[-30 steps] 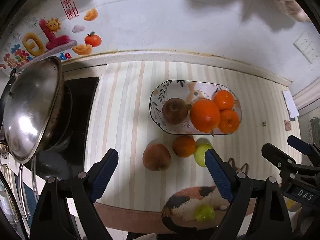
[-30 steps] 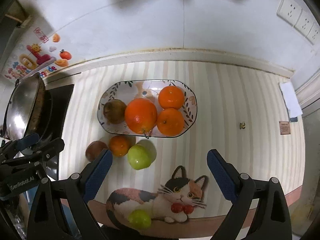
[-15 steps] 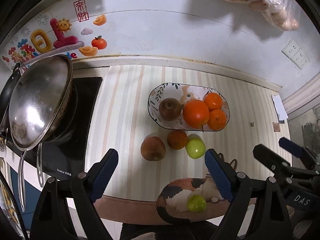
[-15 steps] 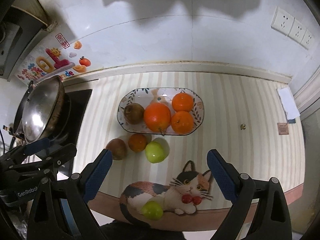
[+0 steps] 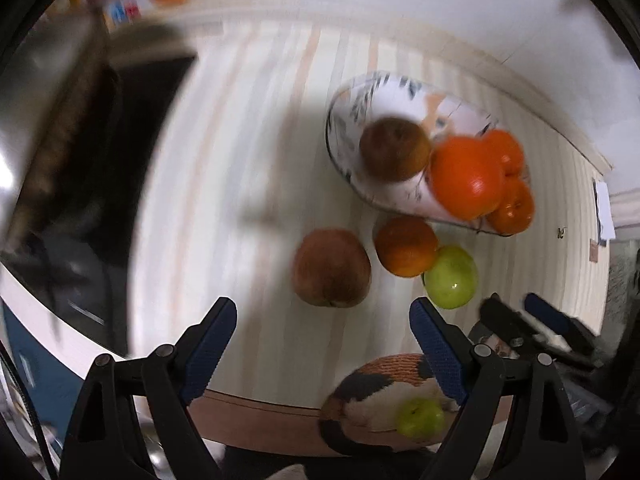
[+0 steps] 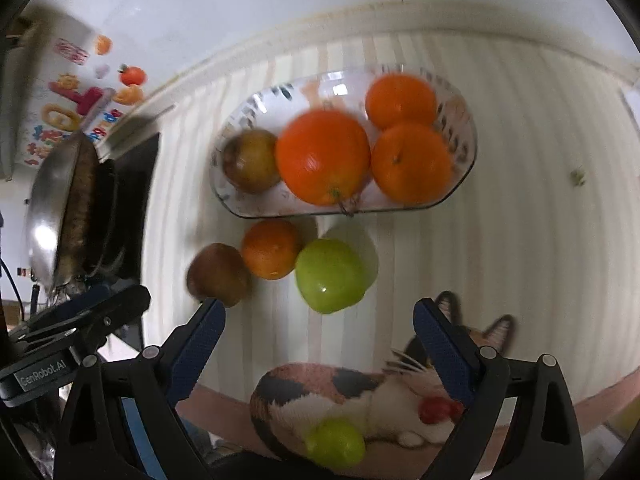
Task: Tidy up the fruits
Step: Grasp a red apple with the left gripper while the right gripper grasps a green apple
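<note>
Both tools wide open and empty — the right tool (image 6: 318,332) should straddle the green apple (image 6: 331,276), the left tool (image 5: 323,332) the brown fruit (image 5: 331,267), before closing.

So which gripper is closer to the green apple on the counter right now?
Right. The right gripper is lined up just short of the green apple; the left gripper faces the brown fruit, with the apple off to its right.

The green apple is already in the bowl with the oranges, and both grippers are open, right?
Not quite. The green apple is outside the bowl, on the striped mat beside a loose orange, as the right wrist view shows. Both the left gripper and right gripper are open.
</note>
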Demonstrator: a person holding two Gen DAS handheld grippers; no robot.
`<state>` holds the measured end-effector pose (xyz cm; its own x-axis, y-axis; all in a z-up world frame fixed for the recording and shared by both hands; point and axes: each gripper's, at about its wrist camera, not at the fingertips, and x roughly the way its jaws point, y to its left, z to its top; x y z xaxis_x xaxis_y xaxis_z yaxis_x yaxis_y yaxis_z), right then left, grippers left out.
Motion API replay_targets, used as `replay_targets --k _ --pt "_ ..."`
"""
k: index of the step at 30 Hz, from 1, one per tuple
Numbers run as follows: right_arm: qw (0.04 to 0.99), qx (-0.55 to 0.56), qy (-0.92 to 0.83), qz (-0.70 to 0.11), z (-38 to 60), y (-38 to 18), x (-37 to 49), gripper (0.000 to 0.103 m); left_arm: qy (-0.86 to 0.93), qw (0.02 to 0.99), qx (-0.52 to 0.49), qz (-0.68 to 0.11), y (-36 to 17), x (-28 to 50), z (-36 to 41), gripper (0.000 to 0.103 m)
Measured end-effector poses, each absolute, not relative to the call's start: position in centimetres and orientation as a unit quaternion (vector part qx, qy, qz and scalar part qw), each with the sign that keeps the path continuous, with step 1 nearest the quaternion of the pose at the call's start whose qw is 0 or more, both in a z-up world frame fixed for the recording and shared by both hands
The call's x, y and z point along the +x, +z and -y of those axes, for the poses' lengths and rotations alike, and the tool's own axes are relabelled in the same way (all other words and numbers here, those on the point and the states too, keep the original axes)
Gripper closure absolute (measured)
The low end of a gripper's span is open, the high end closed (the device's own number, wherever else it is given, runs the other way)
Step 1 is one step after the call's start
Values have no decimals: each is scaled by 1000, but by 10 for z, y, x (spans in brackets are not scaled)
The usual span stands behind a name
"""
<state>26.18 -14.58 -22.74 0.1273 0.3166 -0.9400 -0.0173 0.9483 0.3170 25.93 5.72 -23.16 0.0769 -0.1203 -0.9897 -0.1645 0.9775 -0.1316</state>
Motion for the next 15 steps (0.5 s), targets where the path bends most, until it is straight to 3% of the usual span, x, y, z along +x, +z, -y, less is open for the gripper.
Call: replay_targets --k 2,8,10,11,12,15 --pt "737 96 108 -660 138 -248 266 18 16 707 -122 -697 -253 267 -58 15" --pt "715 89 119 -683 125 -289 277 19 3 677 -111 -727 -293 283 -47 15" --pt "713 94 128 -682 122 -296 279 28 -2 672 -107 -732 -304 285 -46 15" --pt "714 88 124 -683 121 -298 280 36 -2 674 -105 -731 -307 286 -45 19" --pt "716 83 123 -683 121 -299 281 40 -3 679 -101 -727 -309 285 -44 35" --pt "716 77 129 -682 121 -301 278 42 -9 688 -90 -720 -309 281 -42 39"
